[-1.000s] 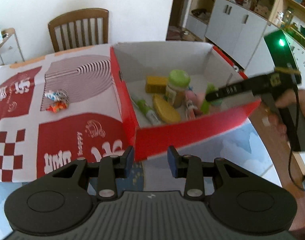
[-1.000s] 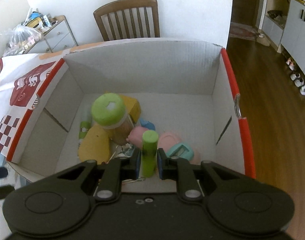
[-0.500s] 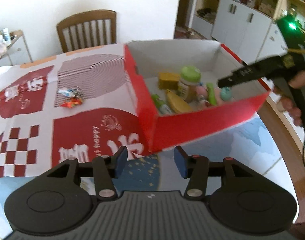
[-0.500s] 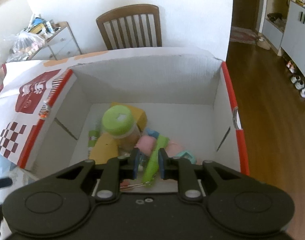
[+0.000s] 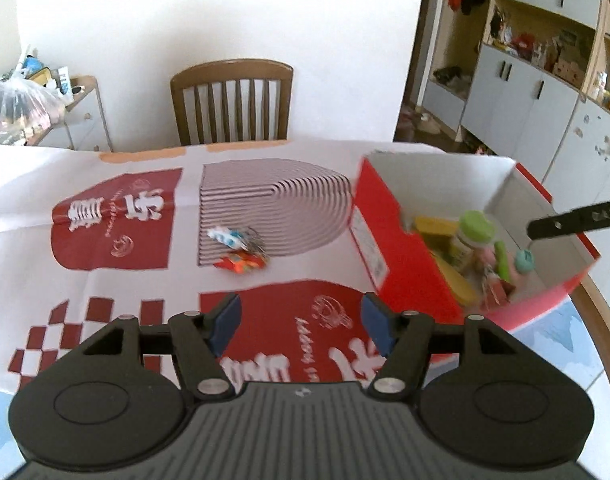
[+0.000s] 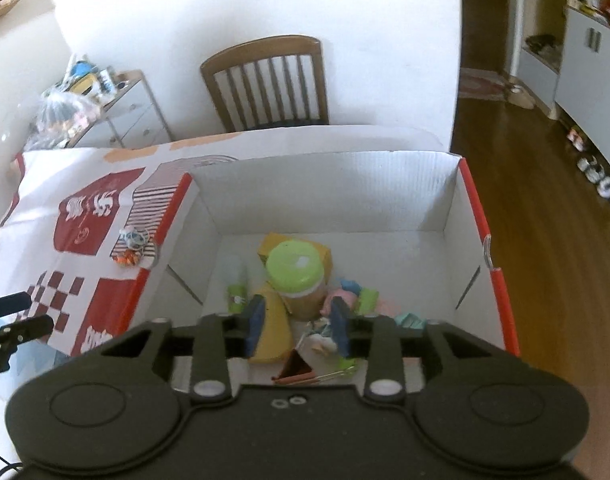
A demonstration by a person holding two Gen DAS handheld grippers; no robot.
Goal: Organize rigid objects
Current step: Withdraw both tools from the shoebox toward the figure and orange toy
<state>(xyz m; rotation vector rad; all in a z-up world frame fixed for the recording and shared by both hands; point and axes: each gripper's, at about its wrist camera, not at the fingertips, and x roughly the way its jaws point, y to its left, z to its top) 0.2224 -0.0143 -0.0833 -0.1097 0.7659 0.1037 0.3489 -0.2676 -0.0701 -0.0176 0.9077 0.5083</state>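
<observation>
green tube point(image 5: 501, 259) just let go into the red box point(image 6: 471, 200), right gripper point(image 6: 299, 326) jaws opening empty above the pile, left gripper point(image 5: 301, 322) spreading empty too, aimed at the small trinkets point(image 5: 239, 250) on the cloth, next pickup.

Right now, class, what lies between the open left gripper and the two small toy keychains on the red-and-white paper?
Only bare printed paper lies between the left gripper and the keychains, shown in the left wrist view.
</observation>
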